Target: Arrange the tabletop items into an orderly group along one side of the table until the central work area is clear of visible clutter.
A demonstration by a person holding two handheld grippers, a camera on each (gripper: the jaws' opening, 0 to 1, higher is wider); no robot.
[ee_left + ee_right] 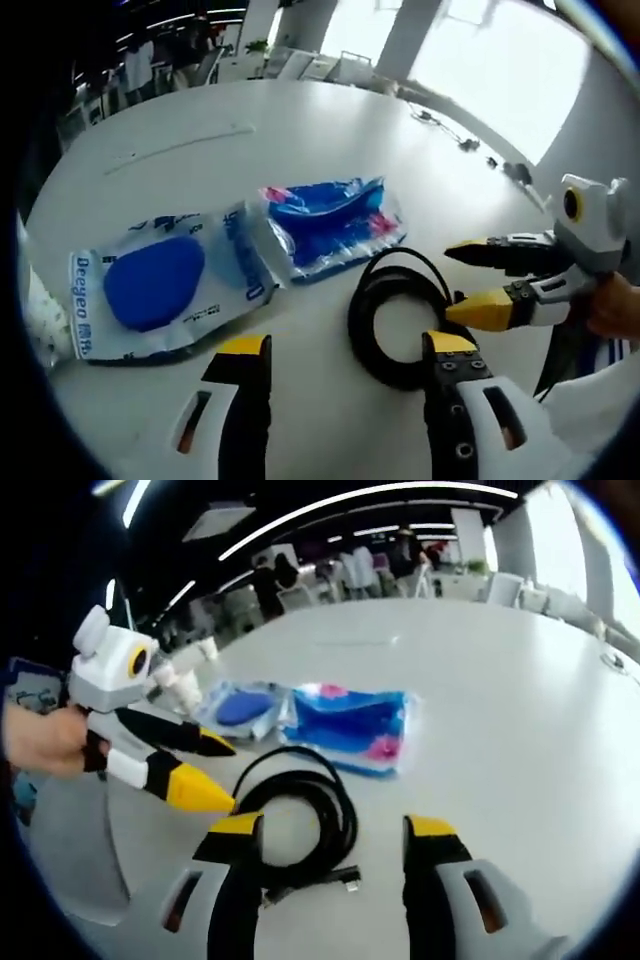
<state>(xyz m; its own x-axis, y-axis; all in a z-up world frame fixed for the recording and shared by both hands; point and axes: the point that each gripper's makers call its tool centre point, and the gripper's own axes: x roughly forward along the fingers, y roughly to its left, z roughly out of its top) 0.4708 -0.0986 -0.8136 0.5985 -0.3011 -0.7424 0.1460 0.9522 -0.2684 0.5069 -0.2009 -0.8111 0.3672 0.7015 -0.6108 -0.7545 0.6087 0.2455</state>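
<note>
Now both grippers hover over the coiled black cable [400, 325] on the white desk [300, 140]. The left gripper [345, 350] holds its fingers spread and empty, and so does the right gripper [325, 830]. At ten o'clock from the coil lie the blue mask packet [165, 285] and the blue patterned packet [335, 220] (touching, side by side). Judged best: straddle one strand of the coil, pinch low, then drag it beside the packets.
</note>
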